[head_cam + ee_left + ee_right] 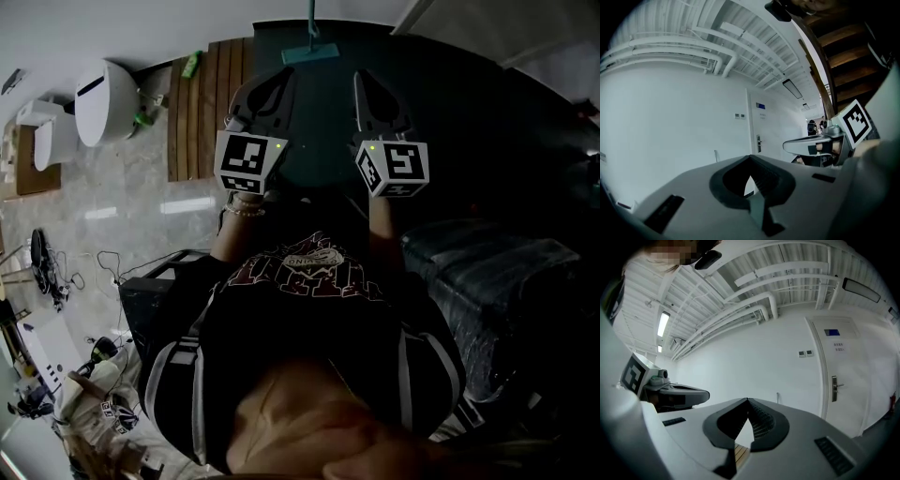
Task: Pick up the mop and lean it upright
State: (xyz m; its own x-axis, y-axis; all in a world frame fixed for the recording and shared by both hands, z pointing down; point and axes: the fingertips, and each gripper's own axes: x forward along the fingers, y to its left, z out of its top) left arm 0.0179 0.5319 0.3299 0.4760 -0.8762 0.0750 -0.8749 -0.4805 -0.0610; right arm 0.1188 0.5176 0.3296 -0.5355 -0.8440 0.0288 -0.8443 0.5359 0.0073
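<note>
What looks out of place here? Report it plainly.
The mop stands out: its teal head and thin handle appear to lie flat on the dark floor ahead, not leaned upright. To its left, a small green object rests on the wooden slats. Nothing looks spilled or broken.

Noted plain white wall [754,362], unmarked, carrying two small switch plates [805,353] just beside a white door [848,380]. Logged lever handle [836,387] near the door's left edge and blue sign [831,332] above its top edge. Found ceiling [717,282] painted white, crossed by exposed pipes [754,303] and lit by a strip light [662,323]. Recorded dark stepped timber beams [843,51] overhead in the left gripper view. Underfoot, observed pale glossy stone floor [122,225] with bright reflections, slatted wooden panel [202,103] laid on it, white rounded unit [103,98] just beside the panel's left edge, loose cables [56,272] toward the floor's left edge, and dark flooring [469,122] beyond the panel's right edge.
</note>
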